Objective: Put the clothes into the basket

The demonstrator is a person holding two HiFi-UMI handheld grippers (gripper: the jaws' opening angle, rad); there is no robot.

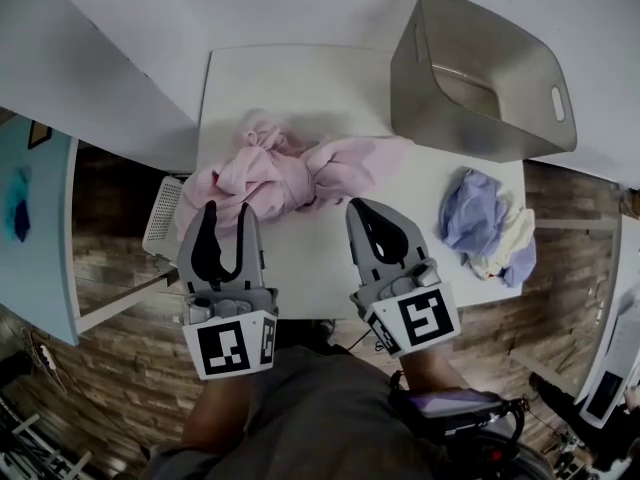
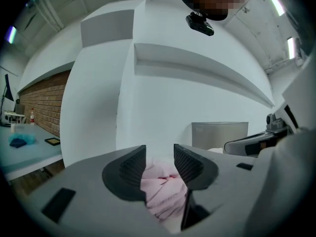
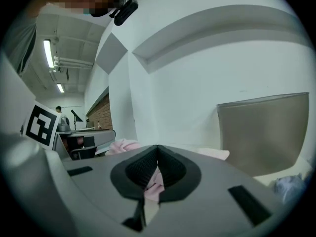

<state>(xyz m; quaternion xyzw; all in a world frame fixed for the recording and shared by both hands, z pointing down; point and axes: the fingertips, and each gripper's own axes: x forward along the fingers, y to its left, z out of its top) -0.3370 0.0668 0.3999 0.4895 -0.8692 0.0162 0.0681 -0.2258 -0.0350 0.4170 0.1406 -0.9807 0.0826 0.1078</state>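
A crumpled pink garment (image 1: 290,173) lies on the white table (image 1: 300,78), left of centre. My left gripper (image 1: 226,216) hovers at the garment's near left edge with its jaws apart; in the left gripper view the pink garment (image 2: 163,191) shows between and beyond them, untouched by the pads. My right gripper (image 1: 366,208) is shut just off the garment's near right edge, with nothing visibly held. A grey basket (image 1: 480,68) stands at the table's back right, tipped toward me. A heap of blue and cream clothes (image 1: 480,223) lies at the right edge.
The table's near edge runs right under both grippers. A white perforated bin (image 1: 160,218) stands on the floor at the left, beside a pale blue tabletop (image 1: 40,238). A white wall ledge runs behind the table. The basket (image 3: 261,132) fills the right of the right gripper view.
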